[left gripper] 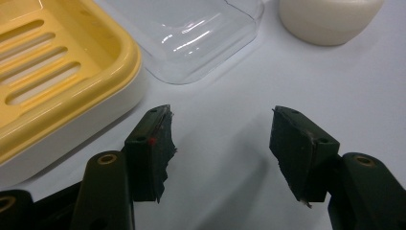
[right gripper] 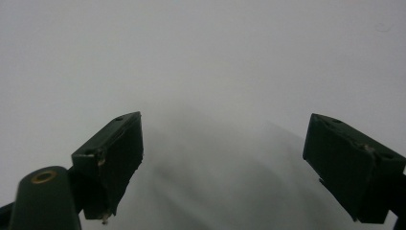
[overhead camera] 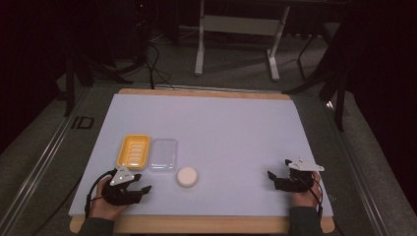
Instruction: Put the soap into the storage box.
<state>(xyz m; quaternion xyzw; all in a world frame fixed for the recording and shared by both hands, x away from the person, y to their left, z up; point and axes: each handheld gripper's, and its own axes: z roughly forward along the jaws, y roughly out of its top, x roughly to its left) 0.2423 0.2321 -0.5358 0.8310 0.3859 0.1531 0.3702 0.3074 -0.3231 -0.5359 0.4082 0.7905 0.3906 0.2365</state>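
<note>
A yellow slotted soap dish lies at the table's front left, with a clear plastic lid touching its right side. A round cream soap bar sits just right of the lid's near corner. My left gripper rests open on the white mat just in front of the dish, nothing between its jaws. Far to the right, my right gripper is open over bare mat, holding nothing.
The white mat covers a wooden table. Beyond the far edge stand a white table frame and loose cables on the floor. A metal rail runs along the left.
</note>
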